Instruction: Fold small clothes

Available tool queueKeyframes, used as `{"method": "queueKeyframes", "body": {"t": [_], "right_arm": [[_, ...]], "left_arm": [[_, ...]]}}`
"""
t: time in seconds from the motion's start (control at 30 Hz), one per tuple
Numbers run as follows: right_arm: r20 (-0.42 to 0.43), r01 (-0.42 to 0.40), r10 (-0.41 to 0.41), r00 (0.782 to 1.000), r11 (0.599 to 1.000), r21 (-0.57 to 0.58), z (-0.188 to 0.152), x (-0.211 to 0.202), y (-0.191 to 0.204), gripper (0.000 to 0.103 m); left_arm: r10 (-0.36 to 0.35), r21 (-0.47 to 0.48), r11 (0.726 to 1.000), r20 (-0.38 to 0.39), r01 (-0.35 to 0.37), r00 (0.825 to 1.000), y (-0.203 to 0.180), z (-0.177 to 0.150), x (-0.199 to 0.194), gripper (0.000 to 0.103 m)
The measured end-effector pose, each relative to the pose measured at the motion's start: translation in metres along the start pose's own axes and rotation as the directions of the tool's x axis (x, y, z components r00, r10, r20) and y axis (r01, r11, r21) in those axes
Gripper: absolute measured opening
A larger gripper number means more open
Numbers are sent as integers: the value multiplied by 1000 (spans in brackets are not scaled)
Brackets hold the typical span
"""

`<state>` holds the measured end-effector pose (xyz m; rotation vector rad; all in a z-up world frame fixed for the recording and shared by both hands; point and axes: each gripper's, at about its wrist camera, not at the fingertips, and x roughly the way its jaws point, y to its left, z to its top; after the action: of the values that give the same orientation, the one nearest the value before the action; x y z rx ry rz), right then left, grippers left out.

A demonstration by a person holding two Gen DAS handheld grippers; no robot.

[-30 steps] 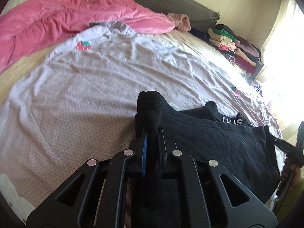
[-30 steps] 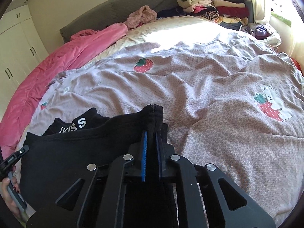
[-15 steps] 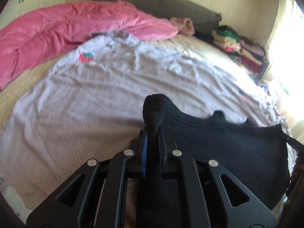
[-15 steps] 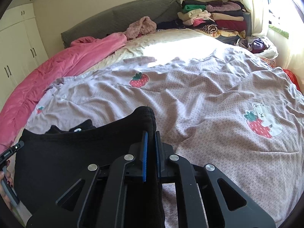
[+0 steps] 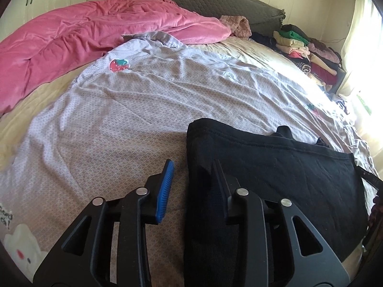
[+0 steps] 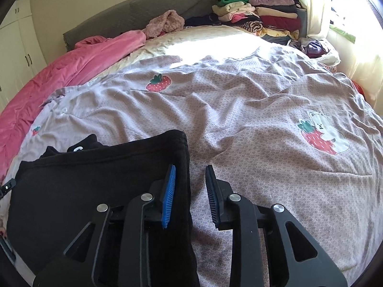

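On the bed (image 6: 239, 124), a black garment (image 5: 275, 167) lies spread flat over a lilac quilt (image 5: 119, 124), its knit surface soft and matte, its top edge a stitched hem running straight between two squared corners. The left gripper (image 5: 192, 179) sits at the garment's left corner with its jaws released: the blue ribbed pad of one finger stands clear over bare quilt, while the other finger lies against the black cloth. The right gripper (image 6: 190, 184) sits at the opposite corner (image 6: 177, 138), jaws likewise parted; its left pad lies over the fabric's thick folded edge and its right pad hangs above the quilt. A sliver of white lettering (image 6: 78, 148) peeks from a dark layer just beyond the hem.

The quilt is crumpled, printed with a fine honeycomb pattern and patched with strawberry motifs (image 6: 159, 83) and a bear-and-strawberry design (image 6: 322, 134). A pink satin-sheened blanket (image 5: 83, 38) is heaped along the far left side. A grey quilted headboard (image 5: 203, 2) backs the bed, with a fuzzy pink item (image 6: 165, 22) near it and a stack of folded clothes (image 6: 258, 14) in the sunlit corner.
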<state>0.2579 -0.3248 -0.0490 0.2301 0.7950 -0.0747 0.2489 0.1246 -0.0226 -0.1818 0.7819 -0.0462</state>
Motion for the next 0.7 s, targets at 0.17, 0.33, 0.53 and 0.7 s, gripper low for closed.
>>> {"method": "queueKeyframes", "body": {"t": [0.17, 0.33, 0.53, 0.7], "right_arm": [[48, -5, 5, 999, 1000, -4, -2, -22, 1, 46], [79, -34, 36, 996, 999, -18, -8, -42, 7, 55], [109, -56, 61, 992, 997, -48, -20, -66, 15, 65], [126, -64, 75, 989, 994, -93, -33, -85, 24, 68]], "left_arm": [[-18, -10, 1000, 17, 19, 1000, -2, 0, -15, 35], [-27, -4, 1000, 36, 27, 999, -7, 0, -27, 44], [-52, 3, 999, 58, 52, 997, -14, -3, -43, 52], [-60, 17, 998, 67, 59, 996, -21, -10, -55, 59]]}}
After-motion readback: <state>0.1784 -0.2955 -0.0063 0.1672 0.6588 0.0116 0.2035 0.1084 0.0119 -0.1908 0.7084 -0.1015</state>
